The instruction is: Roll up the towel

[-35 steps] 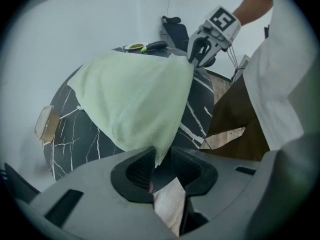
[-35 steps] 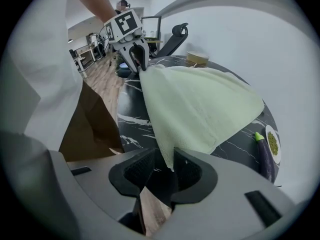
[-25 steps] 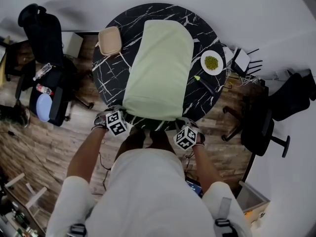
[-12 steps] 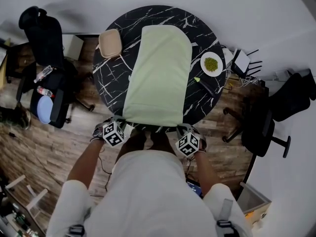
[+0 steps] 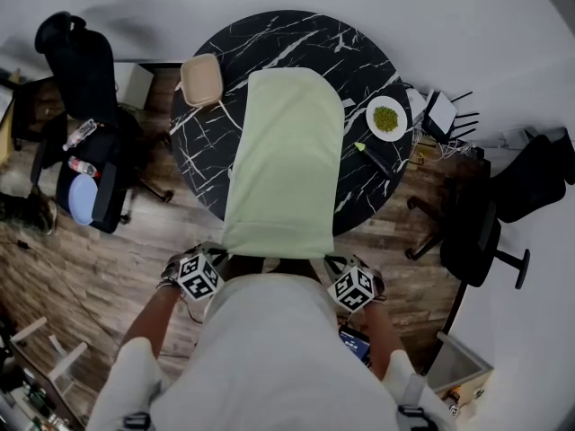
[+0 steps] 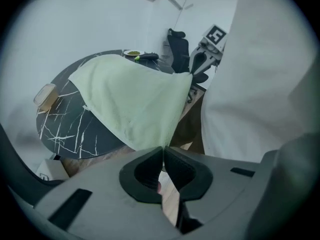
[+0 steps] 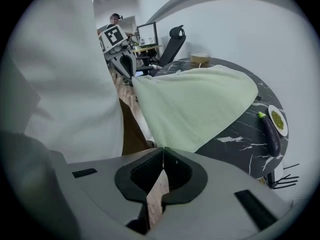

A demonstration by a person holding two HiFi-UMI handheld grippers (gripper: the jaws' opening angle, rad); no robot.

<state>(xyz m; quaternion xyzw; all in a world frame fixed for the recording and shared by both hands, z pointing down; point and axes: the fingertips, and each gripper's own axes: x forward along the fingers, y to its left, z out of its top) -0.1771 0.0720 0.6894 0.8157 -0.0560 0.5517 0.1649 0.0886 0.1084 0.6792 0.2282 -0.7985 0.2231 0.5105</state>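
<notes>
1. Towel near corners are sitting clamped in the left hand-held gripper and the right hand-held gripper, both sets of jaws pinching the cloth.
2. It is stretching past the surface near edge, with its far end lying on top.

Head view: towel is covering table at near rim, & shirt is hiding the floor below. Plate contents are showing too small to ID; shirt is also blocking much of both gripper views.
</notes>
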